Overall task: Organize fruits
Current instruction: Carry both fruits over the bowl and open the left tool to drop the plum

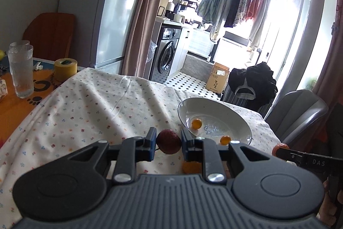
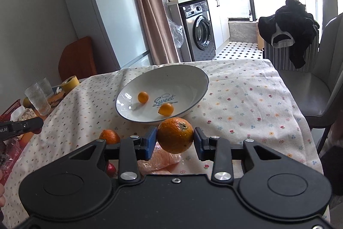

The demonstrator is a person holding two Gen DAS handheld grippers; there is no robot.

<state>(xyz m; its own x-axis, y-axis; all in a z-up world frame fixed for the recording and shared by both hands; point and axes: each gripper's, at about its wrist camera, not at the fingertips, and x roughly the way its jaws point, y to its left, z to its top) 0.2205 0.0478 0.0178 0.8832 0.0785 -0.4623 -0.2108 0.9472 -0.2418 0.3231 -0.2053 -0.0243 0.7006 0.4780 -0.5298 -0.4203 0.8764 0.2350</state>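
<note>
The firm, round orange [image 2: 175,135] is clamped across its middle by the right gripper [image 2: 175,141] near the bowl [image 2: 199,74]; the lychee [image 1: 168,141], judged fragile, is held by the left gripper [image 1: 167,144].

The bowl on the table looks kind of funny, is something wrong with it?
Yes, the white bowl looks tipped: its far rim rides higher than the near rim, probably because the flowery tablecloth is rumpled under it. Two small orange fruits sit inside toward the low side. I see no cracks or spills.
</note>
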